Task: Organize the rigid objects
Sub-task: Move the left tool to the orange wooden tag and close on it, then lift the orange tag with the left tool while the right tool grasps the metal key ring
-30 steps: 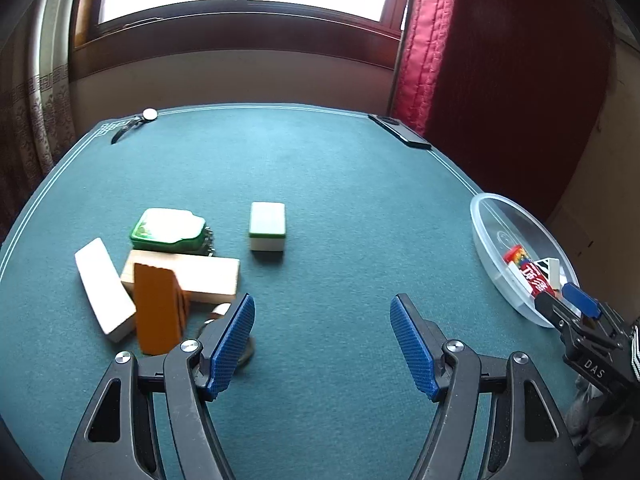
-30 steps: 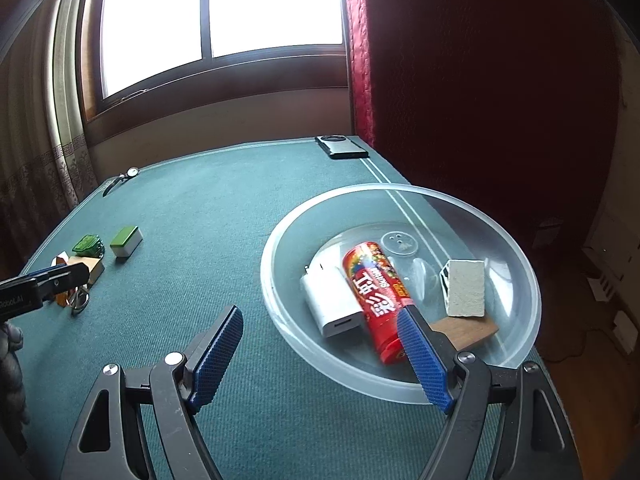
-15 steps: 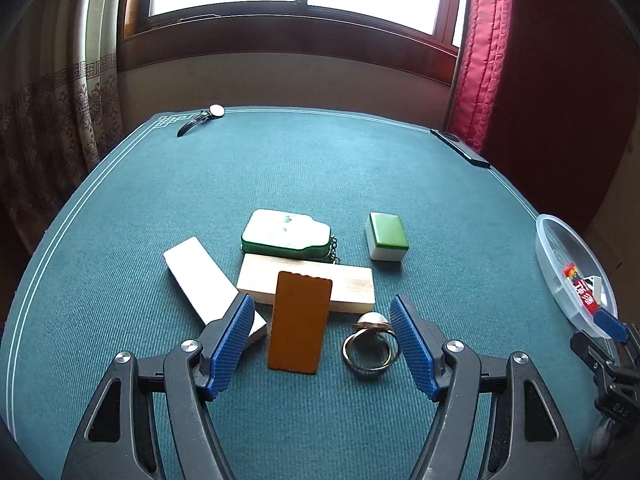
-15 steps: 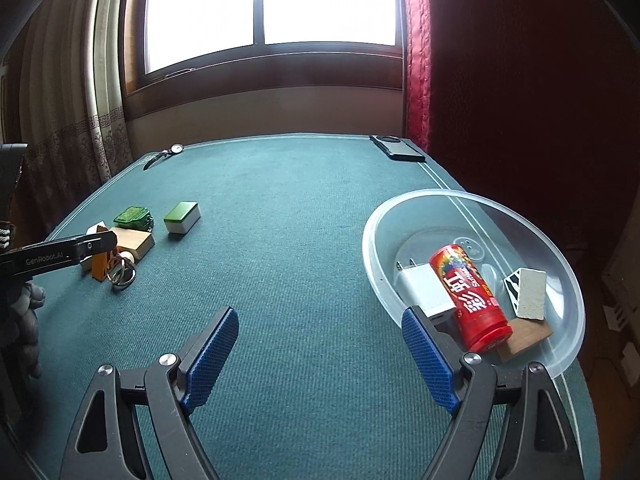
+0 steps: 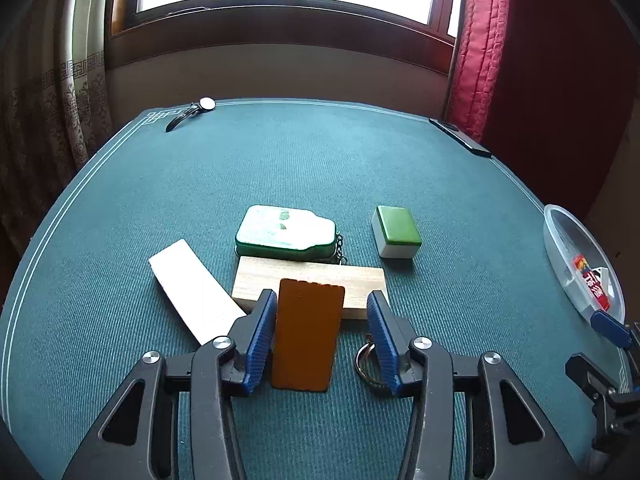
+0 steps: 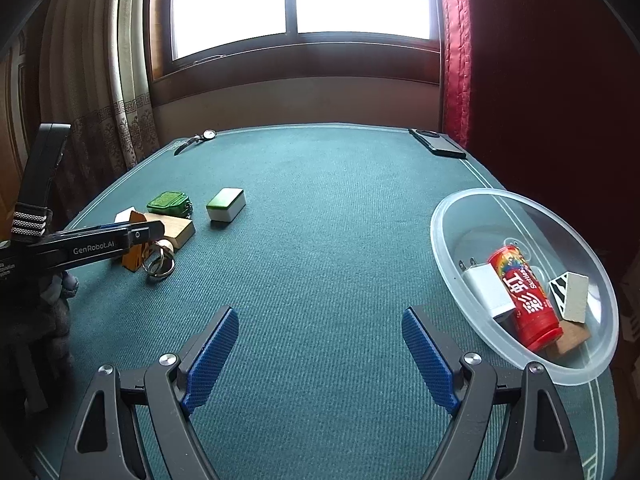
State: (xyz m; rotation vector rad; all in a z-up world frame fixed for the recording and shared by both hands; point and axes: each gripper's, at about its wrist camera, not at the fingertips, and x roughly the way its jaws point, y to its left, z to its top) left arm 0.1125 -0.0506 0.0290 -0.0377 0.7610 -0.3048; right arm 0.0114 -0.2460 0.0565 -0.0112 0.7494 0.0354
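Note:
My left gripper (image 5: pixel 320 332) is open with its jaws on either side of an orange-brown block (image 5: pixel 307 336) leaning on a light wooden block (image 5: pixel 310 286). The left pad looks close to the block and the right pad stands apart. Around it lie a white bar (image 5: pixel 192 290), a green-rimmed tin (image 5: pixel 286 232), a green-topped tile (image 5: pixel 397 230) and a metal ring (image 5: pixel 366 362). My right gripper (image 6: pixel 318 354) is open and empty over bare cloth, left of the clear bowl (image 6: pixel 452 216). The bowl holds a red can (image 6: pixel 526 300), a white charger (image 6: pixel 488 288) and small blocks.
A wristwatch (image 5: pixel 192 112) lies at the far left corner of the green table (image 5: pixel 320 168) and a dark phone (image 5: pixel 460 136) at the far right corner. Window, curtains and a red drape stand behind. The bowl (image 5: pixel 560 248) sits at the table's right edge.
My left gripper has swung left and moved forward until the orange-brown block lies between its jaws, and the jaws have narrowed. My right gripper has drawn back from the bowl to the left.

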